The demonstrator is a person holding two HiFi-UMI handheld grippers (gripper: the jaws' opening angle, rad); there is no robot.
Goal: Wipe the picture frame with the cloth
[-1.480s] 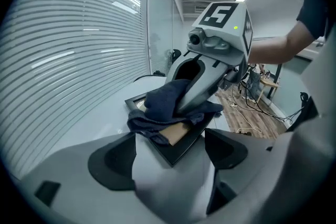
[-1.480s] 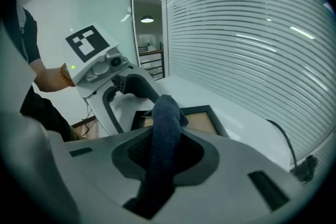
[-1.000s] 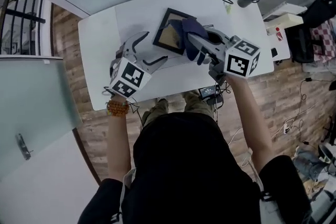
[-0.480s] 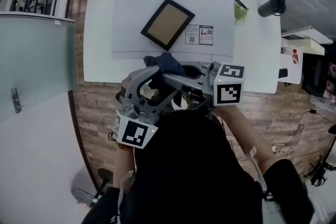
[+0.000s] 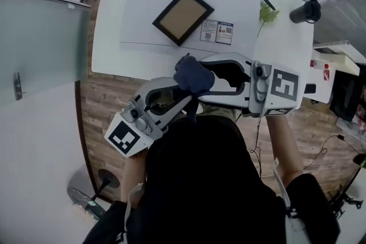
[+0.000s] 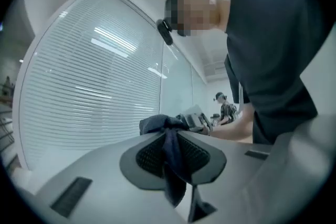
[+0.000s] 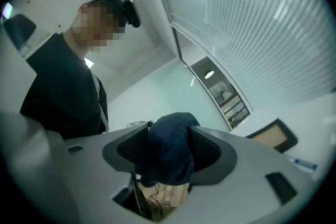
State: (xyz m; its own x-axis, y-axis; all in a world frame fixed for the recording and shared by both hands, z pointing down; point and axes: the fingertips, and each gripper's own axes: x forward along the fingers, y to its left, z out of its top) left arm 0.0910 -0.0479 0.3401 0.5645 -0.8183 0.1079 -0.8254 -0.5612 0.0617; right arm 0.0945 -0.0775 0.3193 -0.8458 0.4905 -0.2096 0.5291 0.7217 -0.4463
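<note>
Head view shows the picture frame [image 5: 183,16] flat on the worktop [image 5: 137,3], long axis running near-left to far-right, well ahead of both grippers, which meet off the near edge. The left gripper [image 6: 173,152] has just been closing, fingers clamped on a strip of the dark cloth [image 5: 194,76]. The right gripper [image 7: 169,152] has just been opening, fingers apart around the bunched cloth. Printed cards [image 5: 217,32] lie beside the frame; nothing stands between.

No words or numbers can be read; the small white printed card [image 5: 217,32] on the white rectangular table [image 5: 114,37] shows only coloured patches too small to make out.
</note>
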